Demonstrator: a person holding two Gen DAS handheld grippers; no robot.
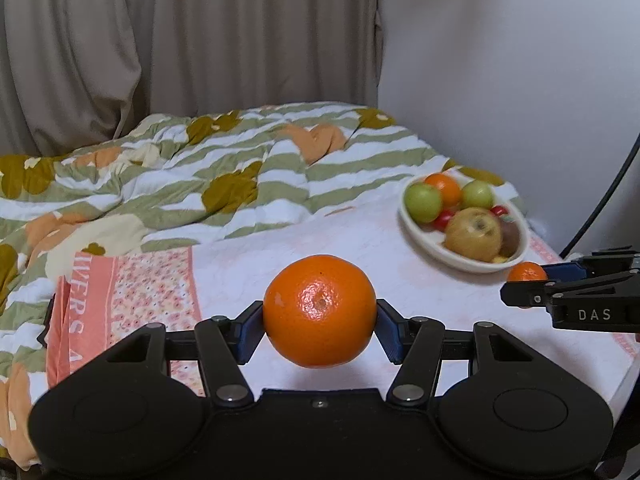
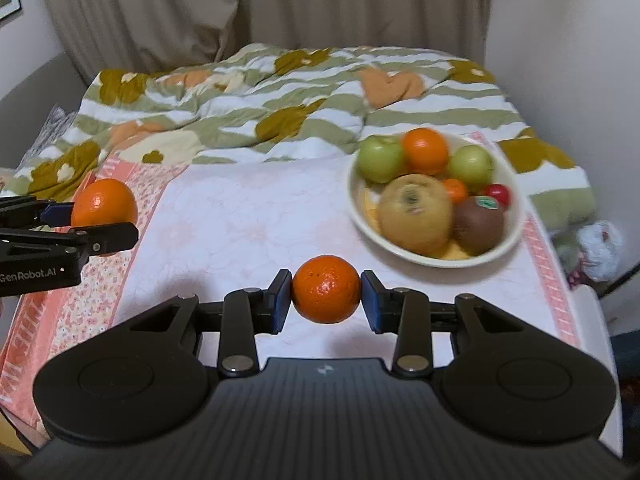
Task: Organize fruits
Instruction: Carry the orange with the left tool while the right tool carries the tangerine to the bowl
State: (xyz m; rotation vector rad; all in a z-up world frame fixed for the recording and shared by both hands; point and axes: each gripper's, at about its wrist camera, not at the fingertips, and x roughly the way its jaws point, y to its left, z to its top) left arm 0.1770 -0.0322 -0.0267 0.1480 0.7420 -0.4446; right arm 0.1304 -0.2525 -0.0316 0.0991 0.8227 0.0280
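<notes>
My left gripper (image 1: 319, 326) is shut on a large orange (image 1: 319, 311) and holds it above the pink-and-white cloth; it also shows in the right wrist view (image 2: 105, 204). My right gripper (image 2: 326, 296) is shut on a small orange (image 2: 326, 289) above the cloth; it shows at the right edge of the left wrist view (image 1: 527, 273). A white bowl (image 2: 516, 224) to the right holds two green apples (image 2: 378, 159), an orange (image 2: 425, 151), a yellow apple (image 2: 416, 214), a kiwi (image 2: 478, 220) and small red fruits. The bowl also shows in the left wrist view (image 1: 424, 240).
A crumpled quilt (image 2: 280, 108) with green stripes and flowers lies behind the cloth (image 2: 248, 216). Beige curtains (image 1: 180, 40) hang at the back. A white wall (image 1: 500, 80) is on the right. A black cable (image 1: 608, 184) runs down at the right.
</notes>
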